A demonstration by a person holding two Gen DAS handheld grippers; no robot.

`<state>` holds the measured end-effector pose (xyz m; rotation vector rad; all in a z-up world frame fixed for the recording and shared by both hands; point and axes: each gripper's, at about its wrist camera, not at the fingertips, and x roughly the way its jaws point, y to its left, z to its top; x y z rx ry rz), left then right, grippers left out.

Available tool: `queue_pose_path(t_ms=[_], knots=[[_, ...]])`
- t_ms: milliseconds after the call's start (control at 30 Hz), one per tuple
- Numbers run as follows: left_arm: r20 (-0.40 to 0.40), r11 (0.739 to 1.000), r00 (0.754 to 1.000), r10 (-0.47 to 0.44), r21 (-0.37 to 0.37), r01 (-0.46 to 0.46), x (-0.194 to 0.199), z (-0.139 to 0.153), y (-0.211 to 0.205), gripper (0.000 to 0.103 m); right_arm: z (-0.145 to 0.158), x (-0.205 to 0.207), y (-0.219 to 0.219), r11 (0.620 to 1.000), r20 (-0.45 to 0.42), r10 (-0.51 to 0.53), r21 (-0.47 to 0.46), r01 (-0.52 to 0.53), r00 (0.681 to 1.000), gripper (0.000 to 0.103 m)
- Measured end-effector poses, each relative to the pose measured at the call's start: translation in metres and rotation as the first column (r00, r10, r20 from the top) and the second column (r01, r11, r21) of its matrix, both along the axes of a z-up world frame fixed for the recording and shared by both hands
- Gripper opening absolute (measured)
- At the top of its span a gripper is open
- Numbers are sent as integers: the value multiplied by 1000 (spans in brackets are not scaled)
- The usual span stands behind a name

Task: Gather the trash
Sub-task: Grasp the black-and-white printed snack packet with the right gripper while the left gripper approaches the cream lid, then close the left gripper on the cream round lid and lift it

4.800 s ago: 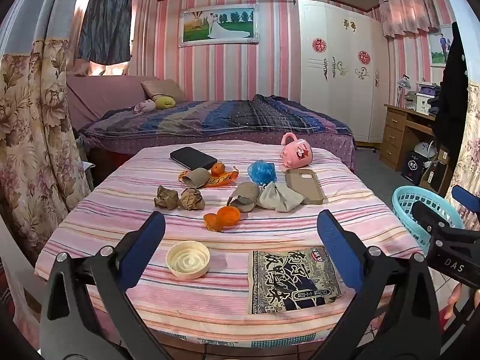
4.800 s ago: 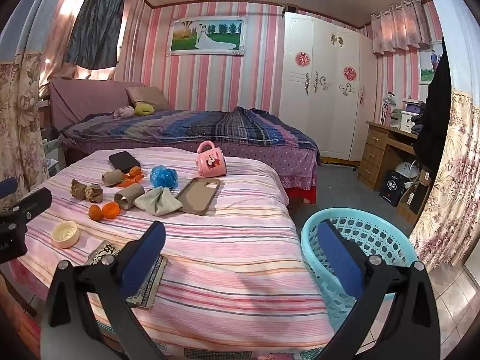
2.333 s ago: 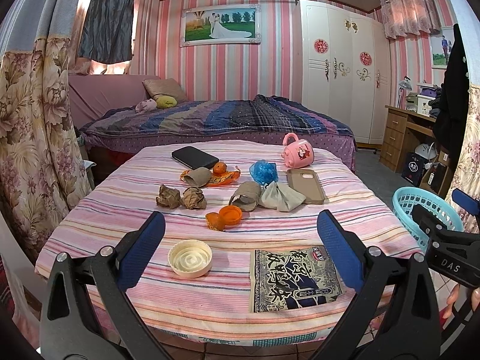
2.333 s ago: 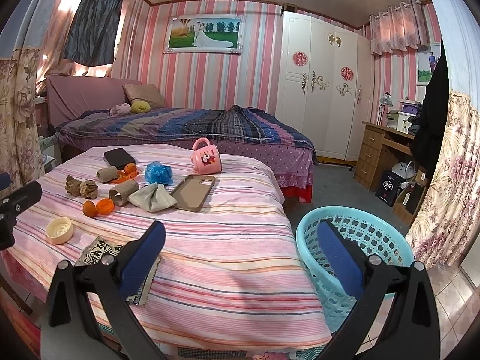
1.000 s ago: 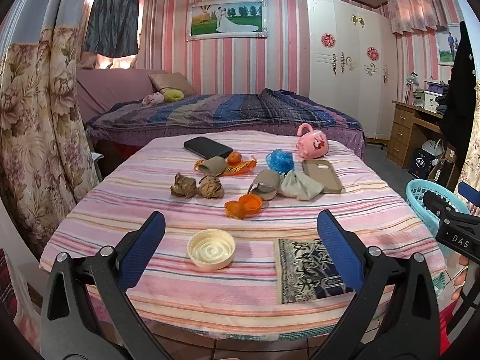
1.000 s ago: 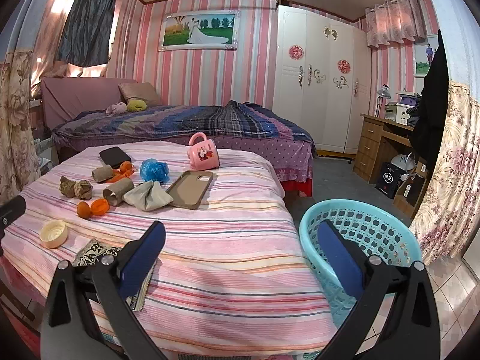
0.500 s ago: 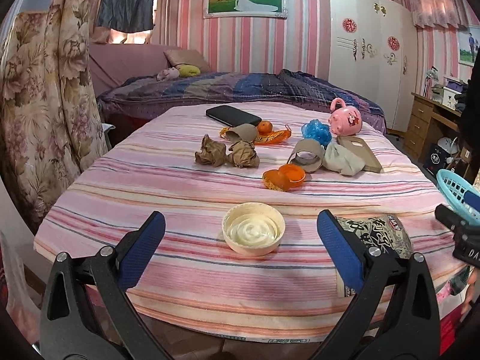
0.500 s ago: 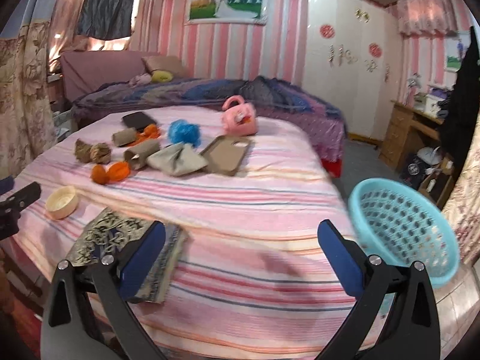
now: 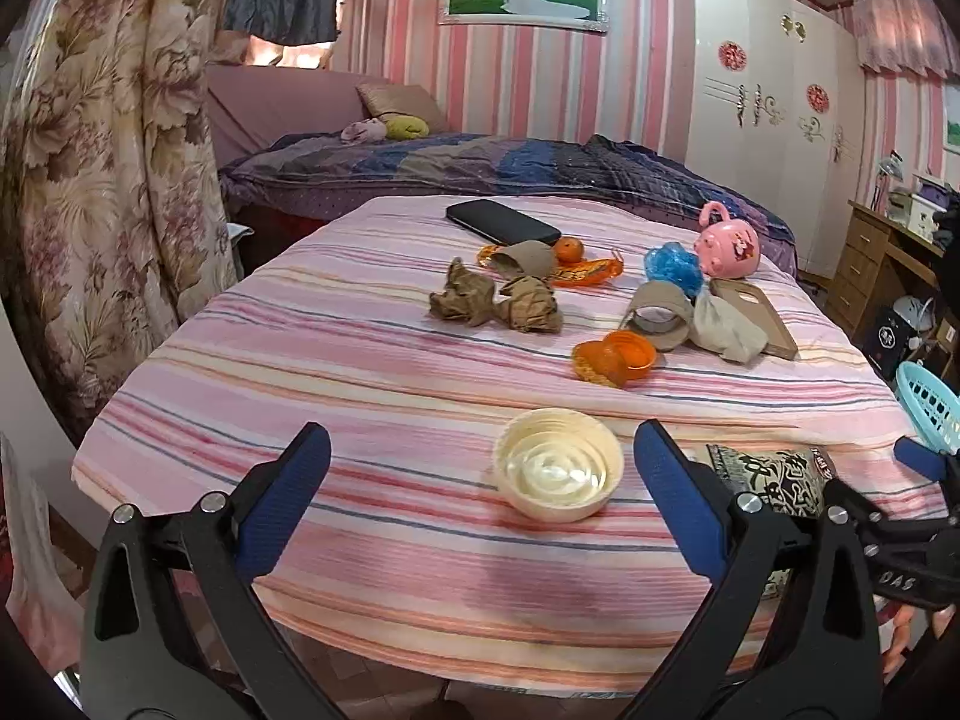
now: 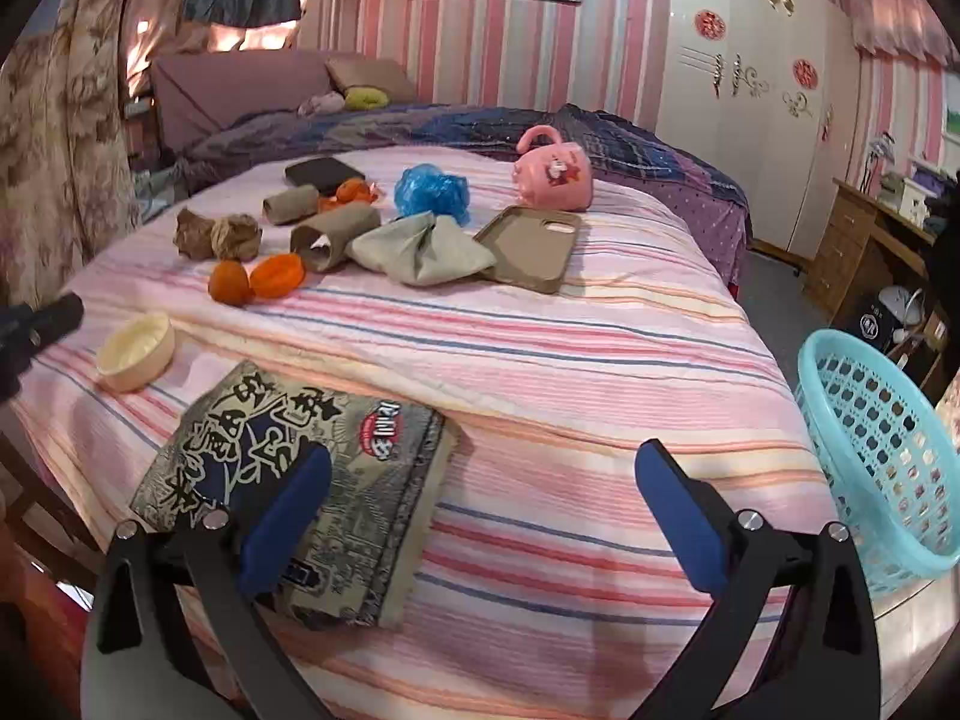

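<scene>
A cream plastic lid [image 9: 558, 473] lies near the striped table's front edge, just ahead of my open left gripper [image 9: 480, 504] and toward its right finger. Beside it lies a black-and-gold snack packet [image 10: 306, 492]; my open right gripper [image 10: 480, 510] hovers over the packet's right part, its left finger above the wrapper. Farther back lie two crumpled brown paper balls [image 9: 498, 300], orange peel cups [image 9: 615, 357], cardboard tubes [image 10: 336, 234], a blue plastic wad [image 10: 432, 189] and a grey crumpled bag [image 10: 426, 249]. The turquoise basket [image 10: 882, 456] stands right of the table.
A pink mug [image 10: 555, 174], a tan phone case [image 10: 534, 246] and a black phone [image 9: 501, 222] also lie on the striped cloth [image 10: 570, 348]. A bed [image 9: 480, 168] stands behind, floral curtains [image 9: 102, 180] hang at the left, and a wooden desk [image 10: 870, 240] is at the right.
Both grippers have moved forward and lower toward the table's front edge. The lid and the snack packet now sit much closer to the fingers. Both stay open.
</scene>
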<state>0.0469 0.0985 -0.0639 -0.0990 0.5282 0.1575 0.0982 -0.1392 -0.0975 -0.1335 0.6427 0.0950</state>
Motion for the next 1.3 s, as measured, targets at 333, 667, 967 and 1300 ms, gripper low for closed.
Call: queue_pose_path(t_ms=[333, 667, 967, 1300], knots=[[1, 998, 998, 58, -29, -58, 0, 0, 23, 98, -11, 15, 6, 993, -88, 76, 92, -68, 993, 75], [-46, 999, 998, 49, -15, -50, 10, -11, 15, 98, -4, 8, 11, 979, -65, 171, 120, -162, 983, 16], [-103, 998, 994, -20, 49, 25, 30, -25, -21, 98, 5, 4, -36, 985, -7, 111, 133, -109, 994, 10], [-158, 999, 987, -21, -30, 17, 61, -42, -30, 98, 0, 11, -73, 979, -15, 70, 190, -66, 997, 10]])
